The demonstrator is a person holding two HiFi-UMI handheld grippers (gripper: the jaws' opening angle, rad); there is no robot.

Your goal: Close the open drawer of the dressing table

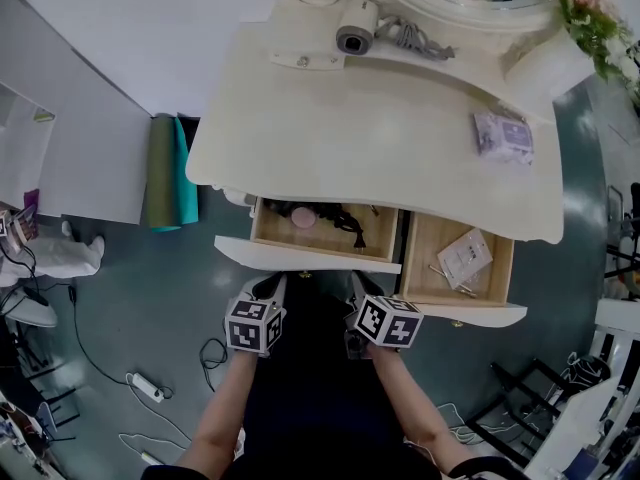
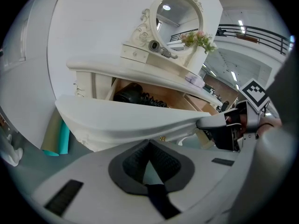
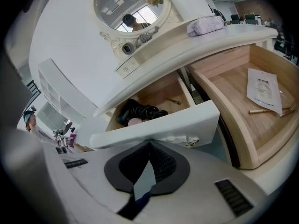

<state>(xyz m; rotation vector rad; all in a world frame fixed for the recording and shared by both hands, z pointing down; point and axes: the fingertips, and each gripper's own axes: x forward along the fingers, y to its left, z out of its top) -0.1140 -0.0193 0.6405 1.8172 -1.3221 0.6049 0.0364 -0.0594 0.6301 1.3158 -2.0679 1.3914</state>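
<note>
The cream dressing table (image 1: 380, 138) has two drawers pulled out. The left drawer (image 1: 300, 258) holds a black corded appliance (image 1: 345, 220) and a pink round item (image 1: 303, 217). The right drawer (image 1: 470, 313) holds a paper packet (image 1: 464, 256). Both grippers are at the left drawer's white front. My left gripper (image 1: 278, 280) is shut, with its tips right under the front panel (image 2: 131, 118). My right gripper (image 1: 357, 278) is shut too, its tips against the same panel (image 3: 163, 125) near its right end. In the right gripper view the right drawer (image 3: 233, 139) stands wide open beside it.
A round mirror (image 2: 180, 15), flowers (image 1: 585, 3), a grey-lensed device (image 1: 355, 38) and a purple packet (image 1: 503, 133) sit on the tabletop. Green and teal rolls (image 1: 168, 173) lean left of the table. Cables and a power strip (image 1: 145, 386) lie on the floor.
</note>
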